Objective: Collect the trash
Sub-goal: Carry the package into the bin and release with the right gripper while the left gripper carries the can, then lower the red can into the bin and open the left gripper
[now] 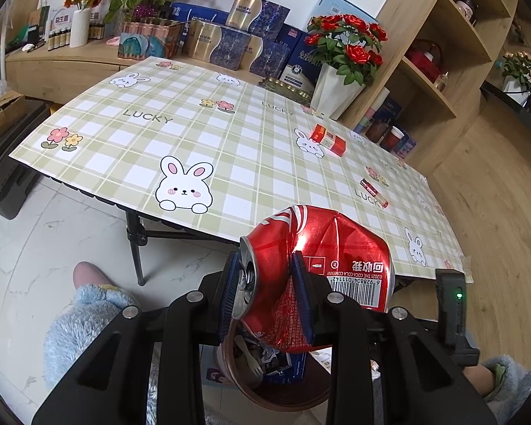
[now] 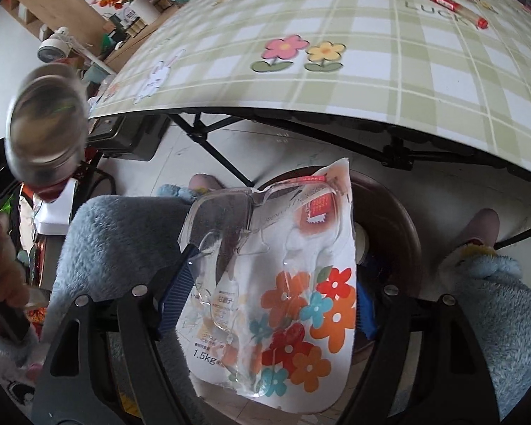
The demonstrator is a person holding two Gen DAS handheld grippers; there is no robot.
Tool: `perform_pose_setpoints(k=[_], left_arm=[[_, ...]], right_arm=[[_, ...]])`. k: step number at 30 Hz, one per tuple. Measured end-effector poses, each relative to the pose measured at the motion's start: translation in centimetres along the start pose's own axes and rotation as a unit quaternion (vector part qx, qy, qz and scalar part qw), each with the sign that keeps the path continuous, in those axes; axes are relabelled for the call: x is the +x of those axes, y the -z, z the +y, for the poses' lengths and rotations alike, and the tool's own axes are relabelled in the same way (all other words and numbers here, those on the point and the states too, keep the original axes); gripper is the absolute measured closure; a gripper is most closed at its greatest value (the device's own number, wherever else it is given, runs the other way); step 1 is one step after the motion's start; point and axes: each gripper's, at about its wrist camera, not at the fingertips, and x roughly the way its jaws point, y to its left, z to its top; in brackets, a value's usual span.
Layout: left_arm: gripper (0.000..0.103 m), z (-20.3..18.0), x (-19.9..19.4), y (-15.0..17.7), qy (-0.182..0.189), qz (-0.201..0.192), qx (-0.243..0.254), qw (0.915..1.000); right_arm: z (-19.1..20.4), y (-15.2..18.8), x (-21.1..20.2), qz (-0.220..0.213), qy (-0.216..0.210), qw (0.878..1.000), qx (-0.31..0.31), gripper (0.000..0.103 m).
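Showing black, ribbed linkage arms with round silver screws on both grippers, left gripper (image 1: 267, 299) and right gripper (image 2: 265, 294), each ending in dark blue grooved pads (image 1: 301, 297). Wearing fluffy pale blue sleeves (image 2: 116, 248) behind them; glowing green, a small light (image 1: 459, 295).

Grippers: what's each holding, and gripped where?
Left gripper pinches the crushed red can at its dented top end. Right gripper clamps the flowered blister pack across its lower half.

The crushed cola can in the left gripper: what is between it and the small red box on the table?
In the left wrist view, only bare checked tablecloth separates the crushed can from the red box; a red tube lies off to the side.
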Motion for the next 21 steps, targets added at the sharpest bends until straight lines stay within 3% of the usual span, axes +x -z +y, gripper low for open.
perform_pose_setpoints(k=[5, 8, 10, 13, 21], left_arm=[[0.073, -0.3, 0.4, 0.2, 0.001, 0.007, 0.002, 1.0], [0.073, -0.5, 0.8, 0.2, 0.004, 0.013, 0.001, 0.9999], [0.073, -0.8, 1.0, 0.3, 0.003, 0.016, 0.005, 0.9998], [0.073, -1.3, 1.3, 0.5, 0.004, 0.023, 0.01, 0.9997], [0.073, -3.3, 3.4, 1.3, -0.006, 0.046, 0.052, 0.9975]], right_arm=[[-1.3, 0.2, 0.4, 0.001, -0.006, 1.0, 0.02, 0.022], [-2.0, 0.2, -0.1, -0.011, -0.009, 0.999, 0.032, 0.013], [-2.2, 0.1, -0.6, -0.023, -0.007, 0.999, 0.037, 0.013], [-2.5, 0.1, -2.3, -0.052, -0.003, 0.998, 0.044, 0.008], [-2.1, 0.6, -6.5, -0.143, 0.056, 0.988, 0.018, 0.006]])
